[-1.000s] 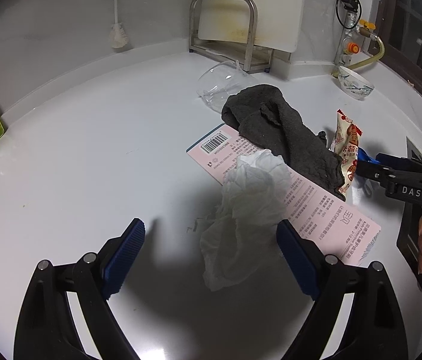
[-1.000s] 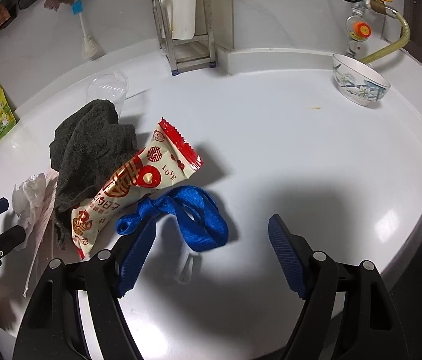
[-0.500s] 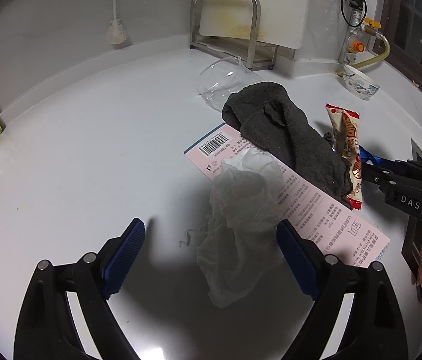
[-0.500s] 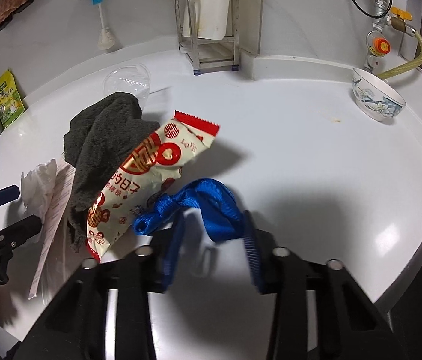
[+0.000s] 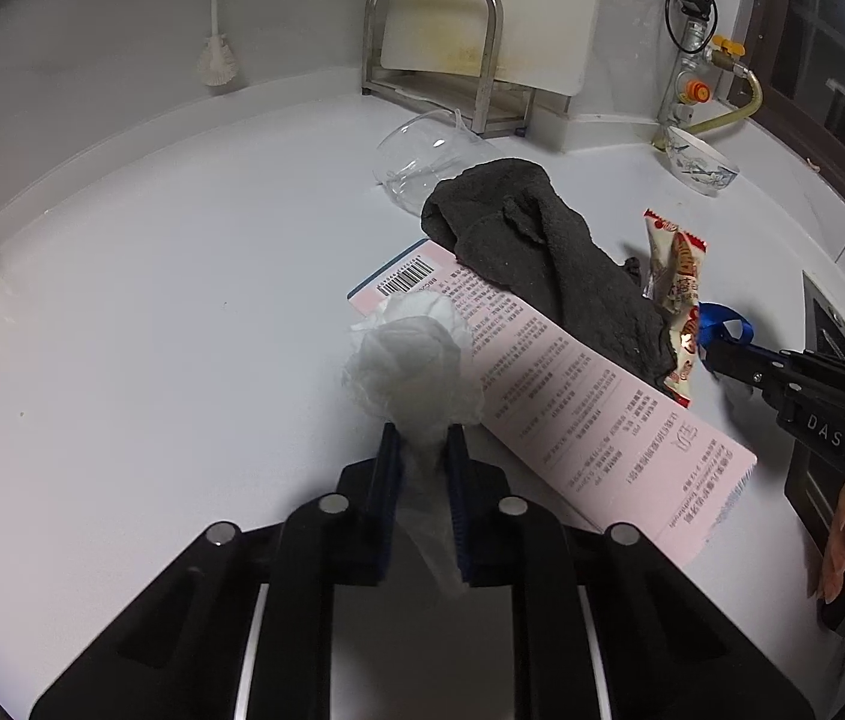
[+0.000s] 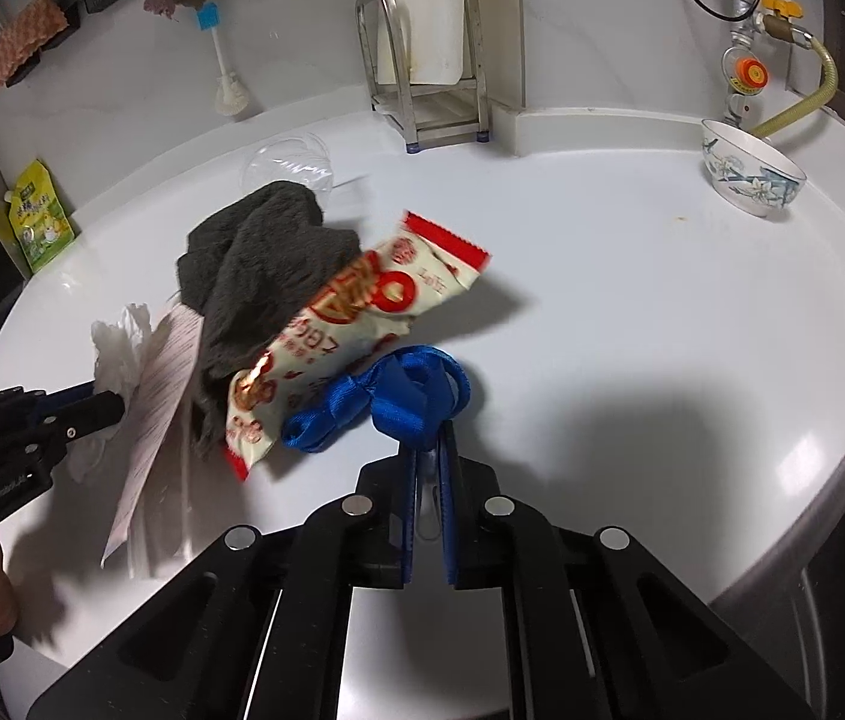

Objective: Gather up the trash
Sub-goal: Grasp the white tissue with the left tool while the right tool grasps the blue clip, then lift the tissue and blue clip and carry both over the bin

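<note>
My left gripper (image 5: 422, 429) is closing, and its blue pads pinch the lower tail of a crumpled white tissue (image 5: 410, 354) on the white counter. The tissue lies on the near end of a long pink printed slip (image 5: 572, 384). A dark grey cloth (image 5: 542, 258) covers the slip's far part. My right gripper (image 6: 430, 438) is shut on a blue ribbon (image 6: 404, 396), which lies bunched just ahead of its fingers. A red-and-cream snack wrapper (image 6: 362, 324) leans on the cloth (image 6: 260, 276) and touches the ribbon. The left gripper (image 6: 104, 405) shows at the left edge of the right wrist view.
A clear plastic cup (image 5: 422, 162) lies on its side behind the cloth. A metal rack (image 5: 431, 54) with a cutting board stands at the back wall, and a patterned bowl (image 6: 749, 177) sits at the back right. A green pouch (image 6: 41, 216) leans at the far left. A dark stove edge (image 5: 830, 330) borders the right.
Both grippers went from wide open to closed, the left on the tissue and the right on the blue ribbon. The right gripper moved forward, and the snack wrapper shifted and tilted up.
</note>
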Motion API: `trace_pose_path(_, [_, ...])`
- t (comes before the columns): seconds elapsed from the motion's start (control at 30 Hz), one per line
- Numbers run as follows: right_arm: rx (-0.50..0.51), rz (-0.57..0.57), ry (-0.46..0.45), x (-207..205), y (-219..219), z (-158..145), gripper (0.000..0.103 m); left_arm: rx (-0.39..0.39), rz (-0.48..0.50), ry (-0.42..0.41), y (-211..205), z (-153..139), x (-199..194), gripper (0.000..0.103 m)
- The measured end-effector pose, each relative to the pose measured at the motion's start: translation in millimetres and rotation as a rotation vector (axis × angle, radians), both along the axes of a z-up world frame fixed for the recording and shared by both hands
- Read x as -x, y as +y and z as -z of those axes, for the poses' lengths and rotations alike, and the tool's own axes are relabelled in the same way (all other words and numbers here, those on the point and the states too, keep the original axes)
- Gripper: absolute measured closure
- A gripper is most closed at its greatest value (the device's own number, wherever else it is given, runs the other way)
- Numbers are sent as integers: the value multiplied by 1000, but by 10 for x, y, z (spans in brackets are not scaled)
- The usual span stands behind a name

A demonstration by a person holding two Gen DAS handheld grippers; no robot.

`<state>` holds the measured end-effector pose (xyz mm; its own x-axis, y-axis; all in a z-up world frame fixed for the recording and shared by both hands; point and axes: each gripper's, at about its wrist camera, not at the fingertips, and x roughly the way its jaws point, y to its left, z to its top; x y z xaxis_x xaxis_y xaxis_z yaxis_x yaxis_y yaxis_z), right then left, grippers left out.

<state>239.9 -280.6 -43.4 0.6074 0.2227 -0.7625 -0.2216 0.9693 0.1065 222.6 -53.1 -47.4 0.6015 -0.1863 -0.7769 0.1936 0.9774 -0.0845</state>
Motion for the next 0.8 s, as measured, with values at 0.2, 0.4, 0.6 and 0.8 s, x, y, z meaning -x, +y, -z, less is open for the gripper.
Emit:
trace_pose_path(0.2, [-6, 9, -25, 261, 52, -28, 96, 0, 13, -35, 47, -74, 230, 90])
trace_pose_path(0.4, [-11, 42, -61, 592, 113, -56, 96, 7, 27, -51, 66, -119, 506, 91])
trace_pose_path(0.6, [-43, 67, -88, 928, 206, -114, 97, 1, 51, -68, 20, -162, 839, 91])
trace_pose_path(0.8, [-70, 90, -110, 1272, 320, -173, 97, 14, 69, -70, 22, -195, 1150, 91])
